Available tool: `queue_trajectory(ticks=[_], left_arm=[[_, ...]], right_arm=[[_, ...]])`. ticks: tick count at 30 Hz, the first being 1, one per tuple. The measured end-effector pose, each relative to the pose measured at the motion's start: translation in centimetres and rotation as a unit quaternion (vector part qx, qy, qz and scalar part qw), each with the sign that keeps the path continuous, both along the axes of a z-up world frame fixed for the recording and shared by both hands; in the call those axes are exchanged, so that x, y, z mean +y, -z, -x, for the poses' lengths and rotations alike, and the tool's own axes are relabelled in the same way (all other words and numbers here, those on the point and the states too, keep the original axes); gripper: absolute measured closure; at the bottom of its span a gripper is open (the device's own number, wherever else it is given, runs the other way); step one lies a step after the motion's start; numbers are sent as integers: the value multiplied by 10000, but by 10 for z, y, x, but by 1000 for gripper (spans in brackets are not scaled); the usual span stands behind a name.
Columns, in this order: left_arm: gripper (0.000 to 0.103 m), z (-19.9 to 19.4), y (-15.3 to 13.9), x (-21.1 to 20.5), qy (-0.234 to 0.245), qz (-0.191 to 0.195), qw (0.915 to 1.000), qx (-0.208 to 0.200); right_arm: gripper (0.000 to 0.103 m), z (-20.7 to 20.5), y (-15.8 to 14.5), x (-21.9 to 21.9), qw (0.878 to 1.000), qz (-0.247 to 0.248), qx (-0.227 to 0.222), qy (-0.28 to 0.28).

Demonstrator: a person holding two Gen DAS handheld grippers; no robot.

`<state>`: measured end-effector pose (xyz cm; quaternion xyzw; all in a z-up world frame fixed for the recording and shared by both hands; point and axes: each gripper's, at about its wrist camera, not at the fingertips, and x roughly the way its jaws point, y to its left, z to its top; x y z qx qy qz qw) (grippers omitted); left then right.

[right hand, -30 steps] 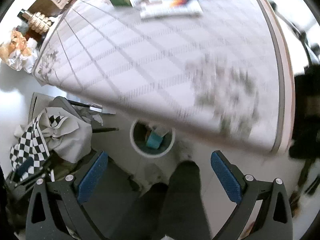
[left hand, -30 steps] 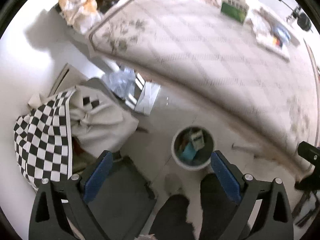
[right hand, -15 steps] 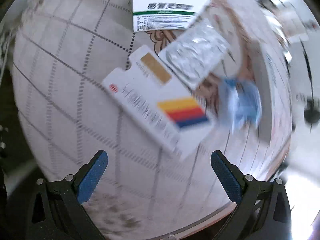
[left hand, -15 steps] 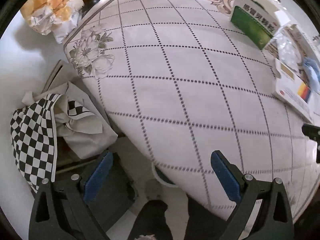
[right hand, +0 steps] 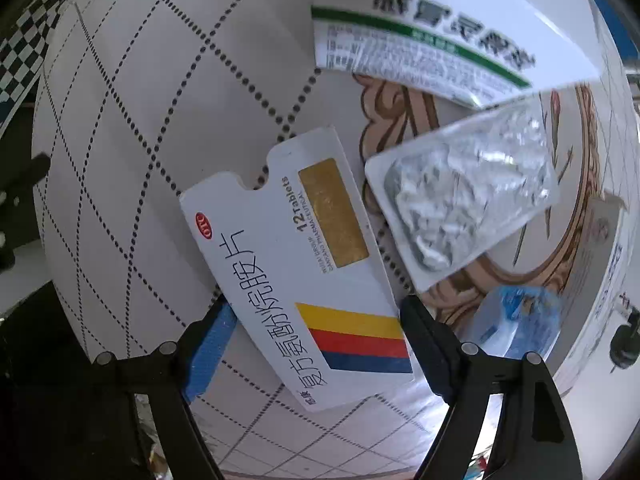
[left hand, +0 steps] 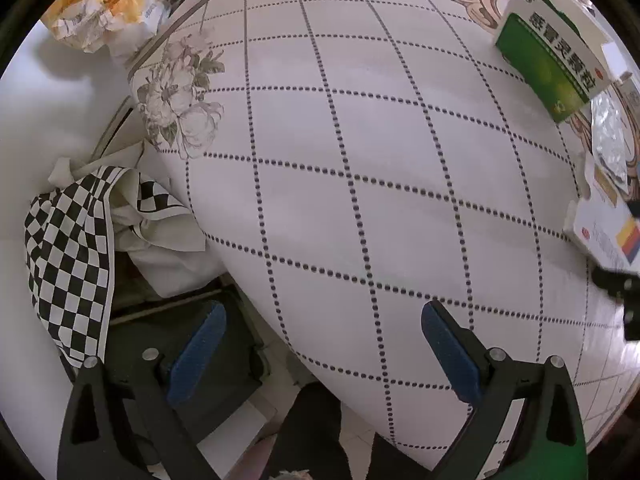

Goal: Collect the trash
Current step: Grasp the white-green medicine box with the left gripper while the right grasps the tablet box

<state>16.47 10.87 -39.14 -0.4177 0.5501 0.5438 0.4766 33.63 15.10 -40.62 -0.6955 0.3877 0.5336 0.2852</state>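
Right gripper (right hand: 316,332) straddles the striped tablet box (right hand: 304,276) on the quilted tablecloth (left hand: 360,160); left gripper (left hand: 320,356) gapes wide.

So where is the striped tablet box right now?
In the right wrist view, the striped tablet box lies flat on the tablecloth between the right gripper fingers, beside the blister pack.

Lighting: bright, even daylight; soft shadow cast on the wall (left hand: 60,92) at upper left; glare seen on the blister pack (right hand: 472,196); strong fisheye bending at edges; blue wrapper (right hand: 516,320) blurred; corners vignetted black.
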Motion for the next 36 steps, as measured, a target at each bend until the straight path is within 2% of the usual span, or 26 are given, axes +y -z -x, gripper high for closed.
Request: queue_trajectory(ticks=[4,5,8,10,11,13,15,16,18,23,26,28,30,36], left_arm=[[3,-9,-16,12,177,-165,9997,26],[3,-14,-24,16,292,-239,9993,9],[3,-38,-46,32,850,-391,9956,-79],[3,-61,-61,44,1419,-485,9887,-93],[3,-76,-68,51,1775,-530,9826,-124],[3,-101,-79,65,2353,-527,9702,-237],[3,-130,-85,81,2982,-416,9531,-299],[3,-142,-85,87,3201,-360,9463,-285],[3,-163,-82,100,3628,-189,9312,-306],[3,-194,-65,125,4203,332,9065,-244],[3,-202,-52,131,4358,654,8973,-244],[3,-206,-43,131,4397,817,8941,-241],[3,-209,-35,132,4452,821,8916,-113],[4,-217,-18,136,4357,1012,8944,-71]], right_arm=[[19,-19,-15,-22,9964,-204,269,776],[19,-27,-24,-29,9922,-258,450,1129],[19,-62,-51,-48,9686,-524,829,2287],[19,-98,-69,-60,9362,-753,1039,3271],[19,-120,-77,-66,9150,-911,1091,3777],[19,-156,-82,-78,8786,-1087,1156,4504],[19,-189,-80,-86,8446,-1172,1226,5078],[19,-201,-81,-86,8346,-1249,1177,5235],[20,-221,-80,-82,8226,-1405,1062,5407],[20,-236,-81,-60,8136,-1619,934,5505],[20,-245,-84,-51,8113,-1699,918,5518],[20,-238,-87,-34,8111,-1735,902,5512],[20,-239,-87,-30,8120,-1767,891,5492],[20,-234,-85,-22,8155,-1802,911,5423]])
